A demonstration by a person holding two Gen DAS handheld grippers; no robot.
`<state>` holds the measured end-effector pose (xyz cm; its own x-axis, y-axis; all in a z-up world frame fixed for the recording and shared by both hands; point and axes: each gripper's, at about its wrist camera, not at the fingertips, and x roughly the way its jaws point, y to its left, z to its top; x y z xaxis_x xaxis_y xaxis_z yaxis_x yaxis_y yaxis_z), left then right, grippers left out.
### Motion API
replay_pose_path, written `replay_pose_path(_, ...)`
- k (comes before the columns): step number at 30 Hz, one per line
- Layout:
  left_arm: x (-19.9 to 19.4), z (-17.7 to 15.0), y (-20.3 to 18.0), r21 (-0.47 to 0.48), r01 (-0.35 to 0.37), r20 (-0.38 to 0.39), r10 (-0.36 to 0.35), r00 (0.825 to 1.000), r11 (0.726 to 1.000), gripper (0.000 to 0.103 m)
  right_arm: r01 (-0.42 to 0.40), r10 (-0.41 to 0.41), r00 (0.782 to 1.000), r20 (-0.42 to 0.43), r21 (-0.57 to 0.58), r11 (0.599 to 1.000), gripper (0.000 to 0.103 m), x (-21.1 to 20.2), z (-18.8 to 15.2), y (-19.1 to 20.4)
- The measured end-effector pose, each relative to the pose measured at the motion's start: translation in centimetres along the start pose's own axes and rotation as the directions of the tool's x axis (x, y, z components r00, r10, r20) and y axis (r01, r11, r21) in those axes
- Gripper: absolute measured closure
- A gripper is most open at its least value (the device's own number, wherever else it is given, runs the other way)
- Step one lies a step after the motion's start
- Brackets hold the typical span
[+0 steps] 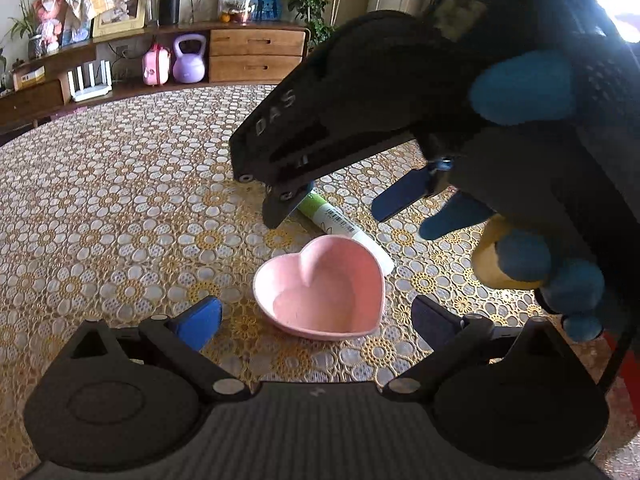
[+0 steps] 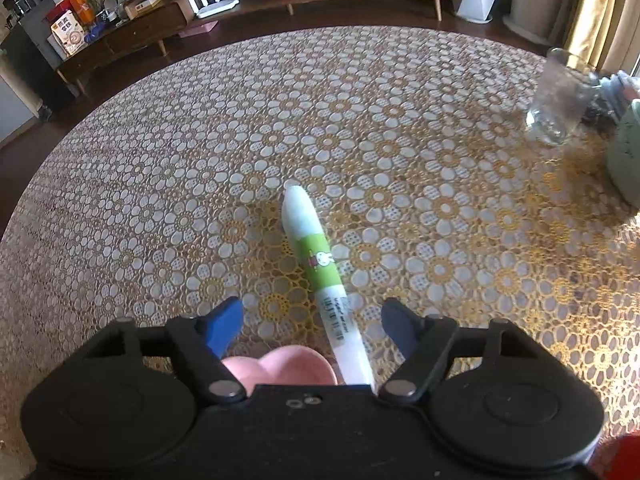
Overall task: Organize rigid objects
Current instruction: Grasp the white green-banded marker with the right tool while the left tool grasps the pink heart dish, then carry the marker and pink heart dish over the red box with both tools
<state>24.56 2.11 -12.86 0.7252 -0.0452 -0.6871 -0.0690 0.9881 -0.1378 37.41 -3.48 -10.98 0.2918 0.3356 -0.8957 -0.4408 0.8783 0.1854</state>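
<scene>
Two things sit between your grippers on the flowered lace tablecloth [image 2: 360, 128]: a pink heart-shaped bowl [image 1: 320, 292] and a white tube with a green label [image 2: 320, 264]. The tube lies flat just beyond the bowl's far rim, close enough that you cannot tell whether they touch.

Your right gripper [image 2: 312, 326] points steeply down over the tube. Its jaws stand partly open, one blue pad [image 2: 224, 326] on each side of the tube's lower end, with clear cloth showing between pads and tube, so nothing is gripped. From the left wrist view that same gripper [image 1: 324, 210] hangs over the tube, held by your gloved hand [image 1: 540, 200].

Your left gripper [image 1: 316, 320] has its jaws spread wide, the bowl lying between and just ahead of its pads [image 1: 200, 320], untouched and empty.

Farther off to your right on the table stand a clear glass [image 2: 560, 100] and a pale green vessel [image 2: 626, 152] at the edge of view. Beyond the table runs a low wooden sideboard [image 1: 256, 54] carrying a purple kettlebell [image 1: 189, 60].
</scene>
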Motion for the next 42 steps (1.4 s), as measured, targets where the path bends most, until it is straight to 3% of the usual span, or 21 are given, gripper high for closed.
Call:
replay_pose_path(4,0.2,0.0,-0.1,-0.001,-0.014,0.009,0.014,1.0,1.0,0.002,-0.002,0.002,1.0,-0.014,-0.019,1.0,0.043,0.9,0.1,0.3)
replay_pose_path(8,0.4,-0.2,-0.4,0.008,-0.028,0.011,0.028,1.0,1.0,0.003,0.009,-0.01,1.0,-0.009,-0.033,0.999,0.049,1.1,0.0,0.8)
replay_pose_path(15,0.1,0.0,-0.7,0.017,-0.027,0.024,0.027,0.999,0.999,0.029,0.05,-0.049,0.999,0.007,-0.039,0.998,0.083,1.3,0.2,1.0)
replay_pose_path(28,-0.5,0.7,0.4,-0.002,-0.02,0.014,0.02,1.0,1.0,0.032,0.058,-0.062,0.996,0.065,0.067,0.996,0.087,-1.9,-1.5,-2.8)
replay_pose_path(36,-2.7,0.7,0.4,-0.006,0.001,0.012,-0.001,1.0,1.0,0.032,0.02,-0.034,0.994,0.105,0.131,0.991,0.087,-5.8,-4.7,-6.3)
replay_pose_path(42,-5.0,1.4,0.2,0.007,0.05,0.006,-0.05,0.999,0.999,0.032,0.004,-0.03,0.987,0.155,0.163,0.987,0.087,-8.9,-7.5,-6.4)
